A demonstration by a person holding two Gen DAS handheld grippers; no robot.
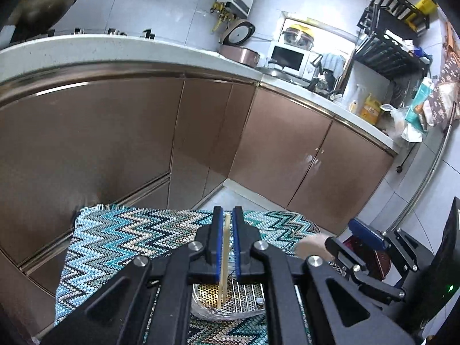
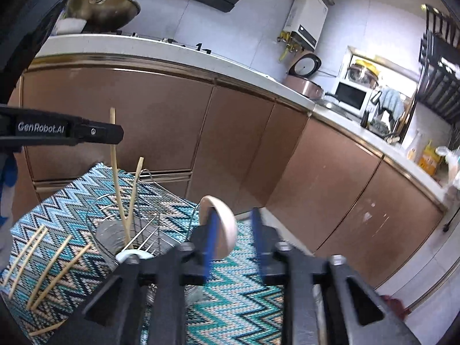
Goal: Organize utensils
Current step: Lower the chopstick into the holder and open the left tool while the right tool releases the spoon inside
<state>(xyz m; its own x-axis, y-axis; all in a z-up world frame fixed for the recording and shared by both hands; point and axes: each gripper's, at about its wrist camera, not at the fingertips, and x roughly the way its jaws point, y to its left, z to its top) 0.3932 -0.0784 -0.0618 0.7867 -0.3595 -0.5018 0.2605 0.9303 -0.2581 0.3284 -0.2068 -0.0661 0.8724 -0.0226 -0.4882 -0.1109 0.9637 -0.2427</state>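
My left gripper (image 1: 227, 221) is shut on a bamboo chopstick (image 1: 224, 261) that hangs upright into the wire utensil holder (image 1: 244, 296). In the right wrist view the left gripper (image 2: 115, 133) holds that chopstick (image 2: 116, 172) above the holder (image 2: 126, 230), and a second chopstick (image 2: 135, 189) leans inside the holder. Several loose chopsticks (image 2: 49, 261) lie on the zigzag mat (image 2: 238, 302) at the left. My right gripper (image 2: 234, 227) is open, and a beige spoon (image 2: 221, 227) stands against its left finger, beside the holder.
The mat covers a small table in front of brown kitchen cabinets (image 1: 120, 143). A white countertop (image 1: 115, 46) runs behind, with a rice cooker (image 1: 241, 51) and a microwave (image 1: 287, 57). A wok (image 2: 103, 7) sits on the stove. A red stool (image 1: 371, 256) stands at the right.
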